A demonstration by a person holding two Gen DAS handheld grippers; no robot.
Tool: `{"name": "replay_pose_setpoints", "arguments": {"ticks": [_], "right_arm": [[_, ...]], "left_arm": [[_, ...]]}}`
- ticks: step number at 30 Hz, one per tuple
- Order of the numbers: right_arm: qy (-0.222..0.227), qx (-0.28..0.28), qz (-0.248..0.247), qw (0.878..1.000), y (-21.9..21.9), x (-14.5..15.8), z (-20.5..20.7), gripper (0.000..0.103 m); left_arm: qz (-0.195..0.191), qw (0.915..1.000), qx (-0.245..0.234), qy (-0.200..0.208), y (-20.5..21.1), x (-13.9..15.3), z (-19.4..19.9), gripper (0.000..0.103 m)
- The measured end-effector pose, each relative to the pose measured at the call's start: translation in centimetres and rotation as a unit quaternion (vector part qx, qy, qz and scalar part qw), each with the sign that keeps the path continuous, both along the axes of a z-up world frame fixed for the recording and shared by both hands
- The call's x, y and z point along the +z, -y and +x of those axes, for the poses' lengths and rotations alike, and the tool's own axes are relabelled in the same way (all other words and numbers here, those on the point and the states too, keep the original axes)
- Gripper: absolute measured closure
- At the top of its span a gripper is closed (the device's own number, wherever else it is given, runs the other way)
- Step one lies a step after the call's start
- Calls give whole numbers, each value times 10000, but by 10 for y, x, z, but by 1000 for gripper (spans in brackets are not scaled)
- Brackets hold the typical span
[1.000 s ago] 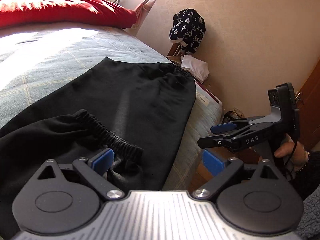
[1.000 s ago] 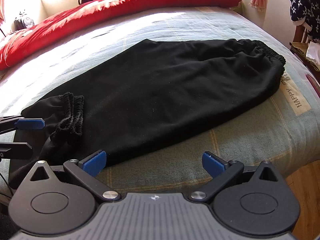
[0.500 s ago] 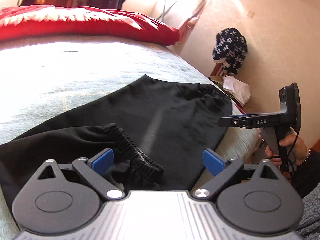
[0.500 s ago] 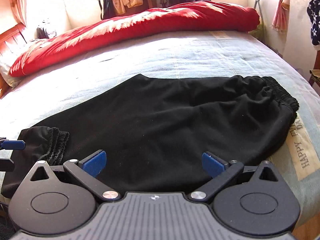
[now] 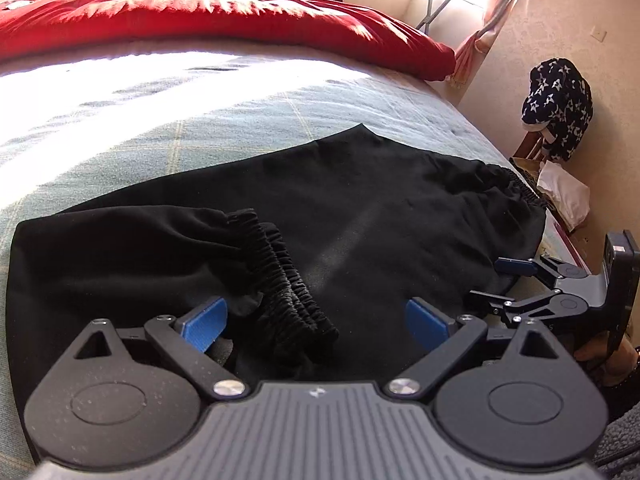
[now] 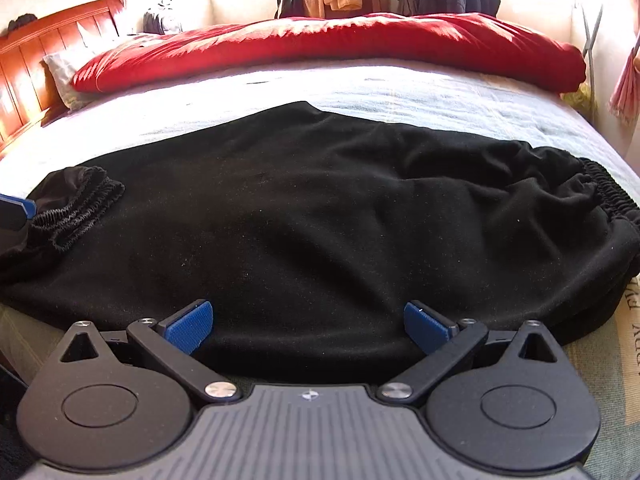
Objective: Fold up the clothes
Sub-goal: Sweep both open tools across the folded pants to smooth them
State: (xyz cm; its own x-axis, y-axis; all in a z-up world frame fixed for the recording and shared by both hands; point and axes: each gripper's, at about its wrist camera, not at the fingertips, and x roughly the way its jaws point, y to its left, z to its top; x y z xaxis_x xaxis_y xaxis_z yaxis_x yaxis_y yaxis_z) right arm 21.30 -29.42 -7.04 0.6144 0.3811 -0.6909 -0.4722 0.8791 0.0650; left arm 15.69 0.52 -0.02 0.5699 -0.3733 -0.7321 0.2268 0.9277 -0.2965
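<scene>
Nearest in each wrist view are the tools themselves. The left gripper [image 5: 316,316] has its blue pads spread wide with nothing between them, poised low over the gathered cuffs [image 5: 288,280] at the left end of the trousers. The right gripper [image 6: 308,320] is likewise wide open and empty, set at the near edge of the cloth about midway along it. That spacing looks deliberate: one tool at the cuff end and one at the middle suits lifting the leg end and carrying it over towards the waist.

The black trousers [image 6: 320,216] lie flat on the bed [image 6: 440,96], stretched lengthways along its near edge, seemingly already doubled leg on leg, since two elastic cuffs sit stacked together. Flat and parallel to the edge, they stay within easy reach of both tools. The elastic waistband [image 6: 608,192] lies at the right end, close to the bed's right corner, where a strip of printed lettering [image 6: 634,320] shows on the cover.

Beyond the trousers the pale bedcover is bare and brightly sunlit, which leaves room for the fold. A red duvet [image 6: 340,44] is pushed back along the far edge, out of the way, and past it clothes hang at the wall.
</scene>
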Motion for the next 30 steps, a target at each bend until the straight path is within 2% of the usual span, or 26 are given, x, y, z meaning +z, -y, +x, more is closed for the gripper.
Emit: {"name": "replay_pose_setpoints", "arguments": {"ticks": [4,8,14,16,19,21,24,27,30], "right_arm": [[250,37,-57,9997,-1,-4,-7,0],[124,99,-19,9999,9,6,-6,0],[967,25,-281,9949,21,37,7,0],[802,-200,-526,9952,30,30,17,0],[315,-550,-745,9952,50,8,25,0],[69,-766,-237,9968,67,1,28,0],[-32,-915,-51,9958,72,-1,33,0],[-19,-961,-216,9951,66,-1,33,0],[-148,-1063,-125,9941,68,12,38,0]], "left_arm": [[147,9999,-72,-8,13,3,5,7],[263,9996,-120,30,20,8,8,7],[287,9993,-223,76,30,12,14,7],[299,9992,-258,43,33,10,14,7],[304,9992,-245,-46,33,8,13,7],[327,9992,-204,-76,33,7,13,7],[323,9993,-164,-58,33,8,14,7],[316,9993,-205,-24,36,10,15,7],[311,9992,-232,-6,37,11,15,7]]}}
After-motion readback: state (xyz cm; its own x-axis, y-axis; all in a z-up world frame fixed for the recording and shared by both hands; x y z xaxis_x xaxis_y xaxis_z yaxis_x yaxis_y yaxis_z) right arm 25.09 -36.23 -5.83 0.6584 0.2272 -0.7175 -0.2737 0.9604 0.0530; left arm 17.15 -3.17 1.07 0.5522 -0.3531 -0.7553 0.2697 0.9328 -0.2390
